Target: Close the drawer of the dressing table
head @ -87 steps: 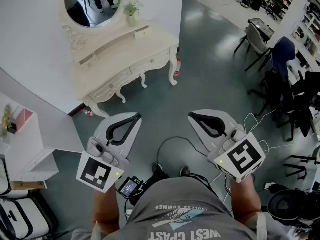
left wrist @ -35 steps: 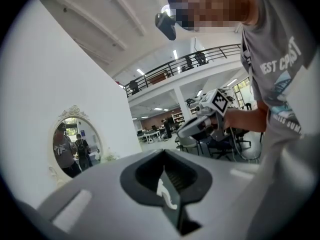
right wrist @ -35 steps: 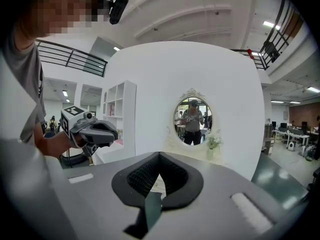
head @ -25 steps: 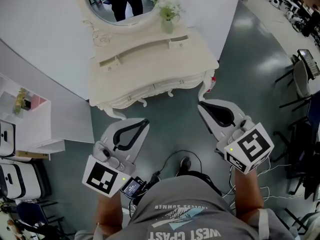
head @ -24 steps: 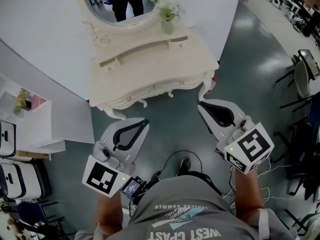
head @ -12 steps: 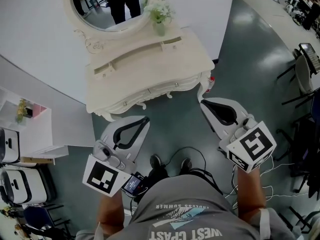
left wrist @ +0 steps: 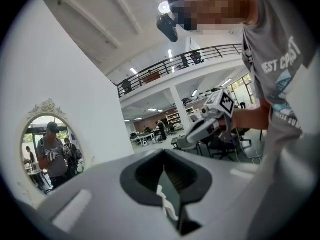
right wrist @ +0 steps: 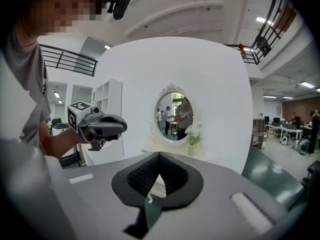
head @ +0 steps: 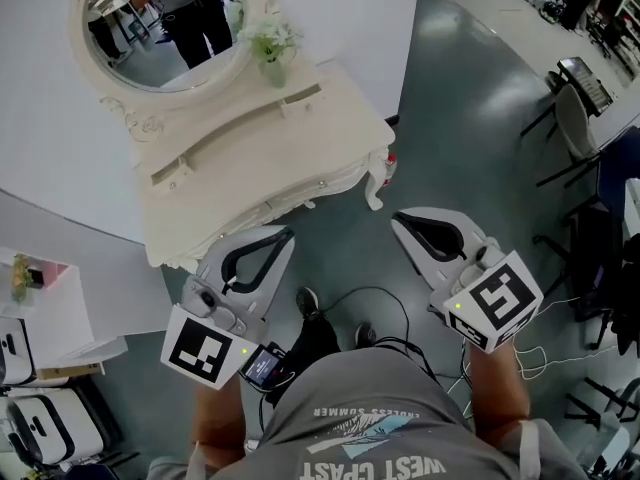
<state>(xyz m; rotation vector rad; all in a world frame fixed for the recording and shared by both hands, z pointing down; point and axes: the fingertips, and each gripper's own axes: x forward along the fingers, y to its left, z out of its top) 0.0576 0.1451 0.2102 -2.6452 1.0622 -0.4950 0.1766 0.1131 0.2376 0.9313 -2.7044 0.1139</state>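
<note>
The cream dressing table stands against the white wall at upper left, with an oval mirror and a vase of flowers on it. A small drawer on its upper shelf, right of middle, seems to stick out a little. My left gripper is shut and empty, its tips just short of the table's front edge. My right gripper is shut and empty, over the floor to the right of the table's leg. The right gripper view shows the mirror, the vase and the left gripper ahead.
A white shelf unit stands at the left. Cables lie on the grey floor by the person's feet. Dark chairs and desks stand at the right. A small red-topped object sits by the table's right leg.
The table has slid left and lower in the head view. Both grippers have come closer to its front, still shut.
</note>
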